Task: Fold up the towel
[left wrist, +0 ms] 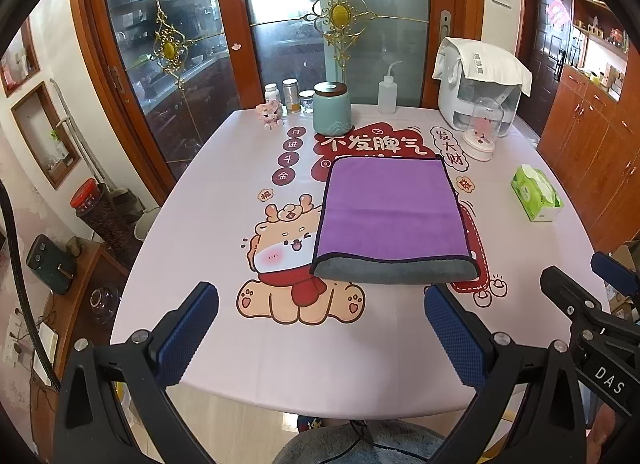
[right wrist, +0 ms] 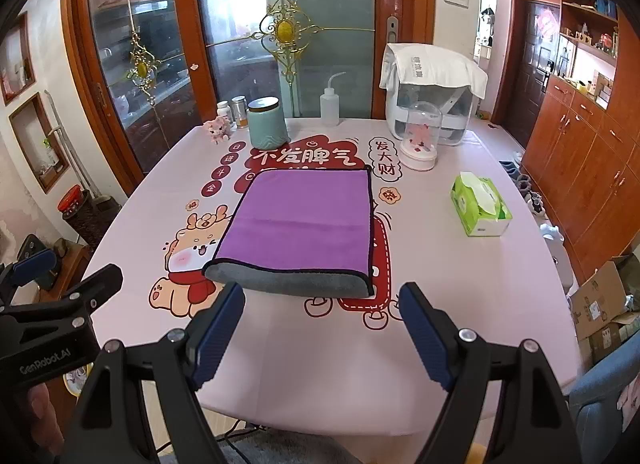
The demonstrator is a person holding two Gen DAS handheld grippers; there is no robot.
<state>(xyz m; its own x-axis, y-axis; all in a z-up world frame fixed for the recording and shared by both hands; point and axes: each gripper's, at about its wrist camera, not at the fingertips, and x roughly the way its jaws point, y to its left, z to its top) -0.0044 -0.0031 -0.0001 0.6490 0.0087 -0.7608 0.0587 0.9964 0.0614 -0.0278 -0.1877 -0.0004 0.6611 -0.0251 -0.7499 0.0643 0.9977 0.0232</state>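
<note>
A purple towel [left wrist: 390, 207] with a grey underside lies folded flat on the middle of the pink printed tablecloth [left wrist: 192, 248]; its folded grey edge faces me. It also shows in the right wrist view [right wrist: 298, 219]. My left gripper [left wrist: 322, 304] is open and empty, held above the table's near edge, short of the towel. My right gripper [right wrist: 322, 304] is open and empty too, just short of the towel's near edge. Each gripper shows at the side of the other's view.
A green tissue box [right wrist: 480, 203] lies right of the towel. At the back stand a teal canister [right wrist: 267, 121], small jars [right wrist: 232, 107], a squeeze bottle [right wrist: 330, 101], a glass dome [right wrist: 420, 135], a white appliance [right wrist: 432, 87] and a pink toy [right wrist: 218, 128].
</note>
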